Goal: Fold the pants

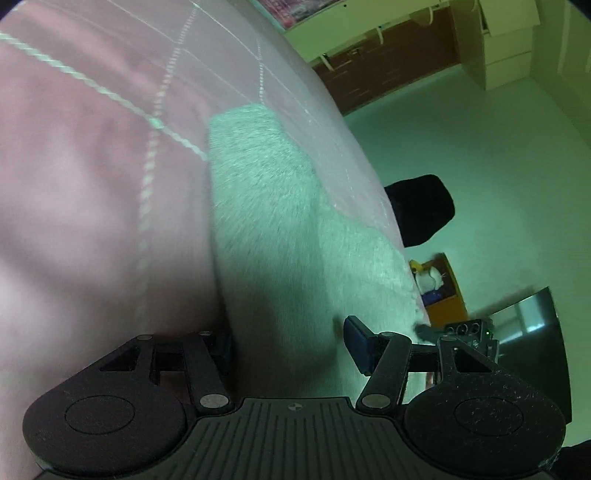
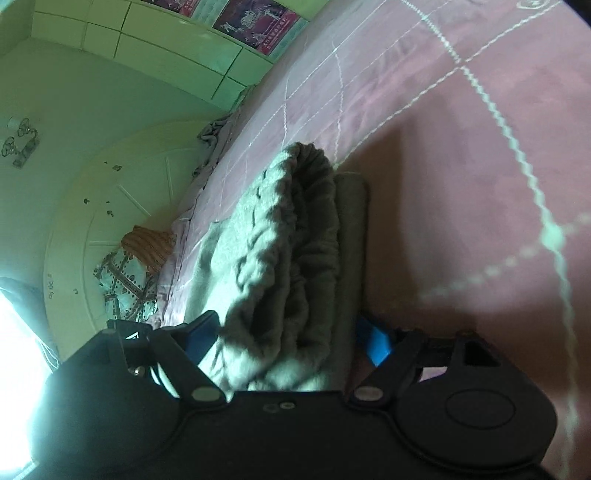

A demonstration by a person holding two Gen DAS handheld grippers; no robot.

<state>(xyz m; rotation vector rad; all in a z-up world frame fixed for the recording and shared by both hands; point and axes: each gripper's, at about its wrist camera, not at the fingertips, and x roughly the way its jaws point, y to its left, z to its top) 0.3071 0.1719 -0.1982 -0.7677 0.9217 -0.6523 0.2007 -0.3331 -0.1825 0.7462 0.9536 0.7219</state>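
pants (image 2: 295, 236): grey | bedspread (image 2: 461, 166): pink, white stitched grid | tong pads (image 2: 375, 341): blue

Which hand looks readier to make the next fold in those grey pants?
Probably the right. The right gripper has the bunched pants between its open fingers; the left gripper, also open, straddles only a flat stretch.

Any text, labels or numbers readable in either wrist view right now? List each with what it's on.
None can be read.
Posters on the wall, right wrist view: print and figures there, too blurred to read.
Poster strip at the top of the left wrist view: blurred.
Pants, pink bedspread: no lettering shows.
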